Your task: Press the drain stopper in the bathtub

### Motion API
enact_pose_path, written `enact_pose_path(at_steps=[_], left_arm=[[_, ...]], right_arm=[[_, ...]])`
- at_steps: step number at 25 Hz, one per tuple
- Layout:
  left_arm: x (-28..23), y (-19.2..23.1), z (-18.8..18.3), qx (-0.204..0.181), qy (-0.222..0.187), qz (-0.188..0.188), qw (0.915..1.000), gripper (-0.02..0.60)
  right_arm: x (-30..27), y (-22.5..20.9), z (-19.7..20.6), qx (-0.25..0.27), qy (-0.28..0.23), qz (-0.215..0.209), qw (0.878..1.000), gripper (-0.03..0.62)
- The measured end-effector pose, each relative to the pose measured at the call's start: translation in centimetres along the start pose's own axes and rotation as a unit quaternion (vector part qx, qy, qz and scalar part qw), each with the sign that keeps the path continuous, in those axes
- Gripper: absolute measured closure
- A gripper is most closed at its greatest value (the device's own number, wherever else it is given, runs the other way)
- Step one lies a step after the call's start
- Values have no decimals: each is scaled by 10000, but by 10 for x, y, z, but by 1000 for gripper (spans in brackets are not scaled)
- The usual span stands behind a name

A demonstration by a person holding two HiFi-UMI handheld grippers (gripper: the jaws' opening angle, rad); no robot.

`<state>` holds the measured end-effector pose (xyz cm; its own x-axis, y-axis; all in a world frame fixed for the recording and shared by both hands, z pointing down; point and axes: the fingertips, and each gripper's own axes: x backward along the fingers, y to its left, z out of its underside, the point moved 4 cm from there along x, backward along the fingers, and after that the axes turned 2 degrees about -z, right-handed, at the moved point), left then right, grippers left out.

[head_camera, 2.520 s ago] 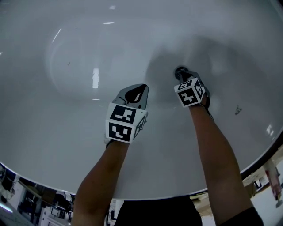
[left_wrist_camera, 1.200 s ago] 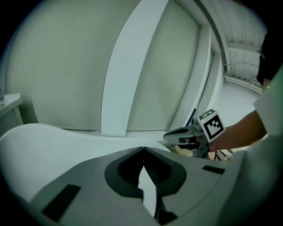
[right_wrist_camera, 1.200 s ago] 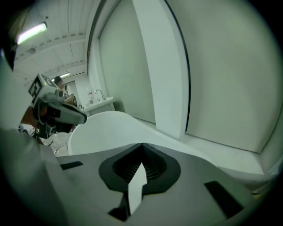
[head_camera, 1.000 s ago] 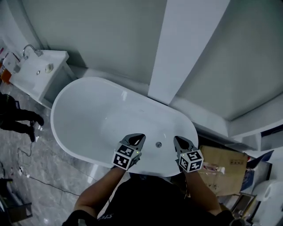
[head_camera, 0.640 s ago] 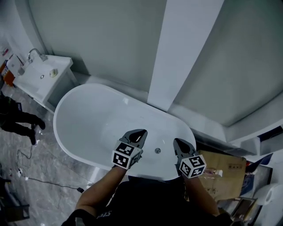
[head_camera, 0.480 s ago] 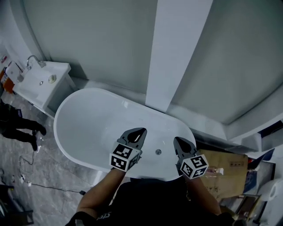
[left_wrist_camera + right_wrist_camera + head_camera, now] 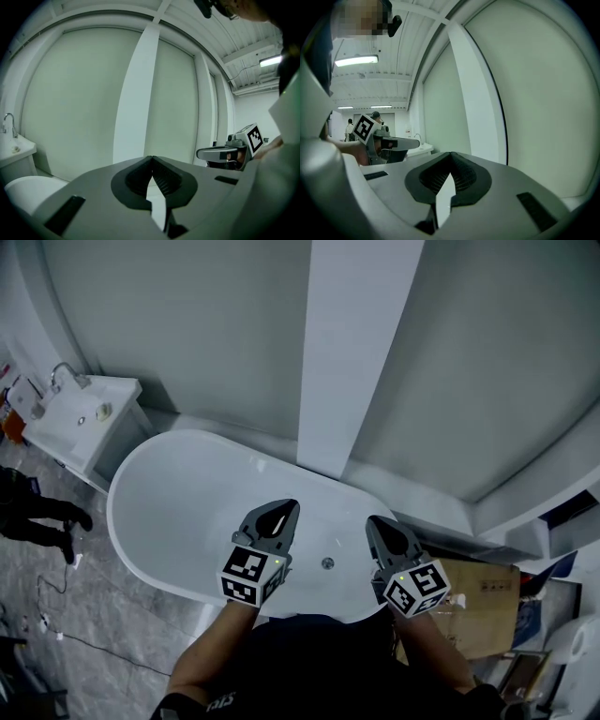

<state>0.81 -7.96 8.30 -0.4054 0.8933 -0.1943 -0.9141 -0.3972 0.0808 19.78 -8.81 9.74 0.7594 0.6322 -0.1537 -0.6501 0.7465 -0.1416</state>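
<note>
Head view sits high, staring steeply down at the bathtub (image 7: 178, 493), well away. Left gripper view runs level along its jaws toward the wall (image 7: 70, 93) and white pillar (image 7: 136, 93), with the right gripper (image 7: 206, 153) at its right edge. Right gripper view faces that same pillar, and the left gripper (image 7: 412, 142) shows on its left.

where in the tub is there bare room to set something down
The bathtub floor is bare from its left end up to the left hand-held gripper. The right end is busier: the drain stopper sits there, seen between that one and the right hand-held gripper.
</note>
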Motion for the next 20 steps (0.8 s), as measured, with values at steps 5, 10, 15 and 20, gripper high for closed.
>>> enact_pose_path(at_steps=[5, 10, 15, 20], left_arm=[[-1, -5, -5, -106, -14, -44, 9999, 571], [-1, -3, -5, -160, 23, -143, 9998, 571], [-2, -4, -6, -205, 64, -136, 9997, 571], [-1, -5, -5, -215, 75, -94, 9997, 571]], right_arm=[[8, -10, -9, -305, -370, 117, 9988, 582], [16, -12, -16, -105, -463, 38, 9989, 583], [22, -15, -17, -34, -524, 90, 9986, 583], [21, -12, -14, -63, -498, 58, 9987, 583]])
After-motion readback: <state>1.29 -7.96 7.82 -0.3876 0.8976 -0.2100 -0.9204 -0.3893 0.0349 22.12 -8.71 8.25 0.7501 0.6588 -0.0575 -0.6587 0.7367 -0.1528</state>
